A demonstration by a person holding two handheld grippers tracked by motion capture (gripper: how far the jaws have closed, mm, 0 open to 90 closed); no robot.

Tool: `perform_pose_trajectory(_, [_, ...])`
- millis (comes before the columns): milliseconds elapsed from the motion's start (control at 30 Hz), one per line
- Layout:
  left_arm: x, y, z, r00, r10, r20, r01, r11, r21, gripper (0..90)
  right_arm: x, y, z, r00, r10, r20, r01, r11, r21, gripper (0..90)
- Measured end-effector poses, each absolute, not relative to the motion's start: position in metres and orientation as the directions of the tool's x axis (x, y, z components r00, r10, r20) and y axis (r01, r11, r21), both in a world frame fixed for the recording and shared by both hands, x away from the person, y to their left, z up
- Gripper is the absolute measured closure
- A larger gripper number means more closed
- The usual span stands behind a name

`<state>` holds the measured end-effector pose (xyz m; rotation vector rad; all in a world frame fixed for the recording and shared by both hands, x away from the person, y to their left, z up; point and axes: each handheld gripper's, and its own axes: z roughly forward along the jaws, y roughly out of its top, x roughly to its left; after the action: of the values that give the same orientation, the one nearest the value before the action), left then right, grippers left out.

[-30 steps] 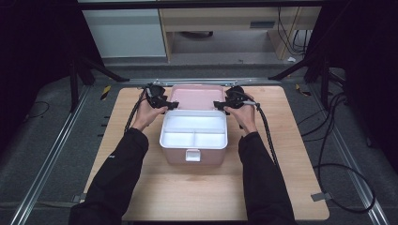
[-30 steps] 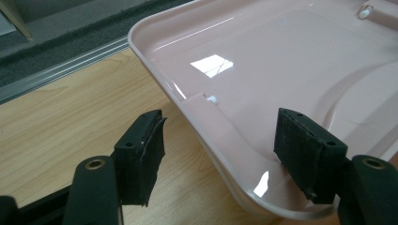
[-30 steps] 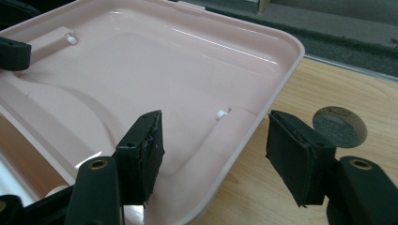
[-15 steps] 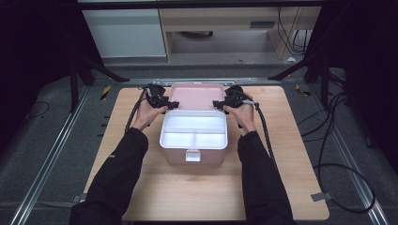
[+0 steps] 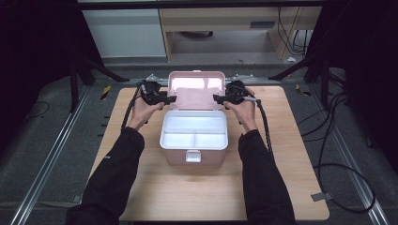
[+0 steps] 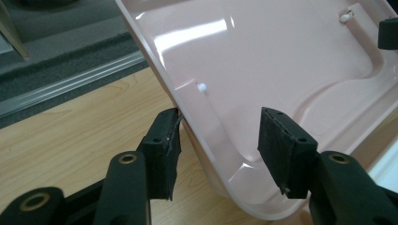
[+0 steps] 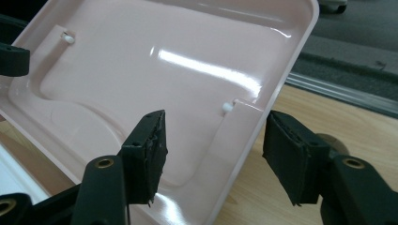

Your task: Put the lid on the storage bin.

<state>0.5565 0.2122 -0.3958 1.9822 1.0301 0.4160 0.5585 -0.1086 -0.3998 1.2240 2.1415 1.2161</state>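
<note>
Lid (image 5: 195,90): pink, hinged up at the back of the box (image 5: 194,154), tilted away from me; each side rim runs up between one pair of my jaws.
Left gripper (image 6: 218,154): the lid's edge stands between its jaws, which have just been closing. The outer pad (image 6: 164,154) looks to be touching the rim, the inner pad (image 6: 281,154) stands clear of the inside face, so I read no pinch yet.
Right gripper (image 7: 213,154): jaws spread astride the opposite edge, neither pad on the plastic as far as I can see.
Tray (image 5: 195,132): white divided insert below and nearer than both jaws, compartments bare.
Table (image 5: 155,197): wooden top under the box.
Progress: I judge the lid raised and both grippers placed on its sides; left to do is to grip both rims and swing it, most likely down onto the latch (image 5: 193,156) at the front.
Writing: I can read no brand, label or lettering on lid, tray or box.
</note>
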Motion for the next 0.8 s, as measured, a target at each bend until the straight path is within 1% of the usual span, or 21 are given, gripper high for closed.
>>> perform_pose_trajectory(167, [0.549, 0.214, -0.384, 0.612, 0.787, -0.075, 0.486, -0.3, 0.821, 51.2, 0.555, -0.107, -0.388, -0.54, 0.839, 0.061, 0.474, 0.244, 0.846, 40.3])
perform_pose_trajectory(200, [0.547, 0.215, -0.381, 0.616, 0.785, -0.068, 0.475, -0.3, 0.827, 51.6, 0.552, -0.108, -0.382, -0.536, 0.842, 0.065, 0.46, 0.227, 0.858, 41.5])
perform_pose_trajectory(333, [0.545, 0.216, -0.376, 0.616, 0.785, -0.066, 0.462, -0.292, 0.837, 52.1, 0.549, -0.109, -0.378, -0.537, 0.842, 0.054, 0.447, 0.229, 0.864, 42.6])
perform_pose_trajectory(500, [0.541, 0.214, -0.362, 0.62, 0.784, -0.033, 0.437, -0.31, 0.845, 52.1, 0.543, -0.11, -0.368, -0.538, 0.842, 0.044, 0.417, 0.221, 0.881, 44.1])
perform_pose_trajectory(800, [0.532, 0.215, -0.346, 0.625, 0.781, 0.005, 0.399, -0.325, 0.858, 54.4, 0.534, -0.11, -0.35, -0.547, 0.837, 0.006, 0.38, 0.242, 0.893, 44.2])
